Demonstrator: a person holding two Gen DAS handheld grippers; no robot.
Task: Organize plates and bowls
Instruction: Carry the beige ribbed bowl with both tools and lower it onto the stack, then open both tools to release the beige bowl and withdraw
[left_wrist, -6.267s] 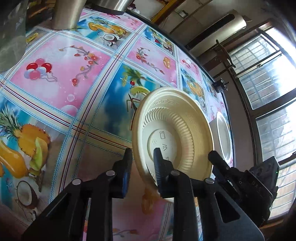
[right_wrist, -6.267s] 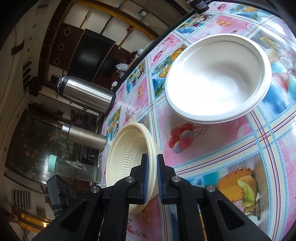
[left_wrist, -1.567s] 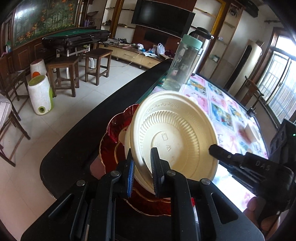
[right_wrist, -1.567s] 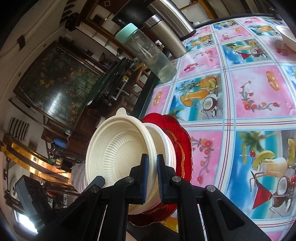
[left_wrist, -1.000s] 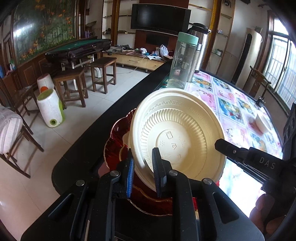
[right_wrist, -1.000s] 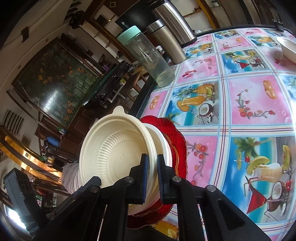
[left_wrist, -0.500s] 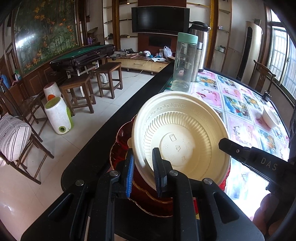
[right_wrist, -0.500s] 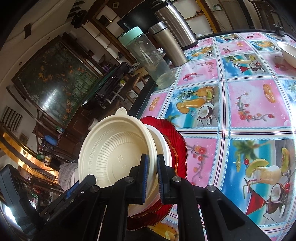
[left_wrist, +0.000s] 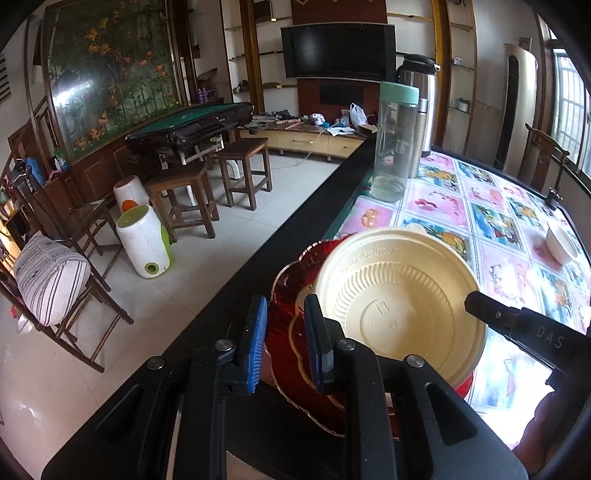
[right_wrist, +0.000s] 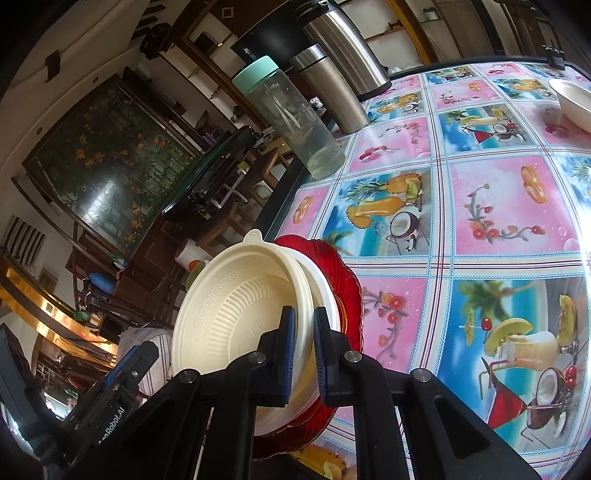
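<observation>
Left wrist only: cream bowl (left_wrist: 402, 295) underside, empty left tongs (left_wrist: 284, 343).

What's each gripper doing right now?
Left gripper: open, nothing between its jaws.
Right gripper: shut on the rim of the cream bowl.

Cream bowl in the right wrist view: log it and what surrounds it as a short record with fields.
cream bowl: tilted, leaning into a white bowl
red plate: under both bowls, at the edge of the table
right gripper: jaws shut on the cream bowl's rim
left gripper: jaws apart, nothing between them
nearby: clear bottle, upright
</observation>
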